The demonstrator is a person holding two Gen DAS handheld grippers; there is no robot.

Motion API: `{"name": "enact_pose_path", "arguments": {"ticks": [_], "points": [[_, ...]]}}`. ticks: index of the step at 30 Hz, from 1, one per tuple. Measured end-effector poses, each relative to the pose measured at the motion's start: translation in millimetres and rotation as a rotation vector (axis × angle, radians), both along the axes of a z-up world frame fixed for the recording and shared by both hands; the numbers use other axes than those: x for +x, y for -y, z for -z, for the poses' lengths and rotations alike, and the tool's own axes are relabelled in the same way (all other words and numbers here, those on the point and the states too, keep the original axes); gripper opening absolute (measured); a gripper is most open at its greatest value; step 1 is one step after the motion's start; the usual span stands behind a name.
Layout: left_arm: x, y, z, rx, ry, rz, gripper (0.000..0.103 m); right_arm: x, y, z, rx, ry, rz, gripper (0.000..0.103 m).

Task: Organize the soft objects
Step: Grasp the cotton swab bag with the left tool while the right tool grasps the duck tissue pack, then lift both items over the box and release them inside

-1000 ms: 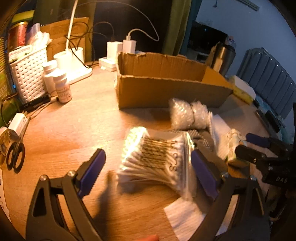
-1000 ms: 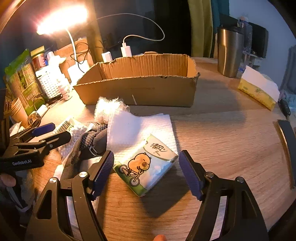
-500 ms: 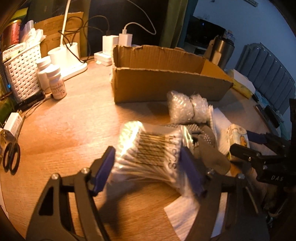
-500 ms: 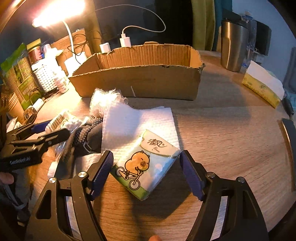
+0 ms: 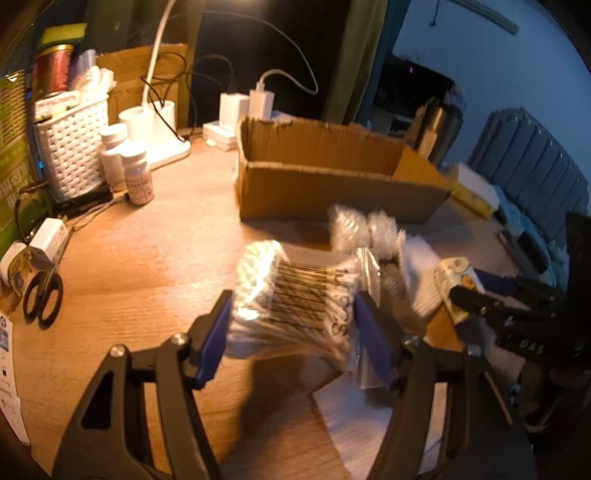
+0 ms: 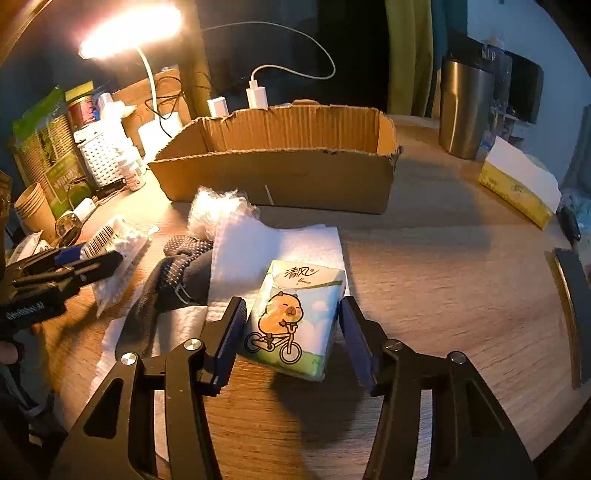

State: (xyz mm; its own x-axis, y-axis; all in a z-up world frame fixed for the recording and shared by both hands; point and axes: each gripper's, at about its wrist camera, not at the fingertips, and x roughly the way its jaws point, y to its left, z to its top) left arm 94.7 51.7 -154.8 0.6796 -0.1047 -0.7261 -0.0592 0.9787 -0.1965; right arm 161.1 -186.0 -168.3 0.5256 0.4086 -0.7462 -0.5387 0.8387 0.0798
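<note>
Gripping a clear bag of cotton swabs [image 5: 295, 299] between both blue pads of the left gripper [image 5: 295, 339], jaws closed on the bag's two ends, bag blurred and seemingly raised off the wooden bench [image 5: 147, 266]. Clamping a tissue pack [image 6: 295, 314] printed with a capybara on a bicycle in the right gripper [image 6: 291, 336], jaws pressed against its left and right sides, pack tilted and lying over the edge of a white paper towel [image 6: 266, 251]. Just left of that towel, a dark dotted glove [image 6: 177, 269], and behind it a wad of bubble wrap [image 6: 218, 210], near the front wall of the open cardboard box [image 6: 280, 181]. Seen from the left wrist, the same bubble wrap as two tied rolls [image 5: 365, 229] between the swab bag and the box [image 5: 332, 184]. Standing beyond the box, white chargers [image 5: 247, 107] with cables, and a lit desk lamp [image 6: 129, 33] on a white base. At far left of the bench, a white woven basket [image 5: 70, 147], two white pill bottles [image 5: 129, 166], and black-handled scissors [image 5: 42, 299] lying flat. At right, a steel tumbler [image 6: 465, 107] upright and a yellow tissue box [image 6: 517, 184] well apart from the gripped pack. Stacked paper cups [image 6: 33, 210] near the left edge in the right wrist view.
</note>
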Motion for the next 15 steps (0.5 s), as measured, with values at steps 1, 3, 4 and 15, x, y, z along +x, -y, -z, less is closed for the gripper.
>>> {"name": "enact_pose_path", "arguments": {"ticks": [1, 3, 4, 15], "points": [[-2, -1, -4, -0.007, 0.008, -0.006, 0.066, -1, -1, -2, -0.004, 0.009, -0.009, 0.055], [-7, -2, -13, -0.024, 0.027, -0.020, 0.066, -1, -2, -8, -0.011, 0.027, -0.024, 0.054], [-8, -2, -18, -0.031, 0.039, -0.028, 0.066, -1, -3, -10, -0.013, 0.035, -0.031, 0.054], [-16, 4, -76, -0.024, 0.159, -0.071, 0.066, 3, 3, -43, 0.050, 0.102, -0.052, 0.054]]}}
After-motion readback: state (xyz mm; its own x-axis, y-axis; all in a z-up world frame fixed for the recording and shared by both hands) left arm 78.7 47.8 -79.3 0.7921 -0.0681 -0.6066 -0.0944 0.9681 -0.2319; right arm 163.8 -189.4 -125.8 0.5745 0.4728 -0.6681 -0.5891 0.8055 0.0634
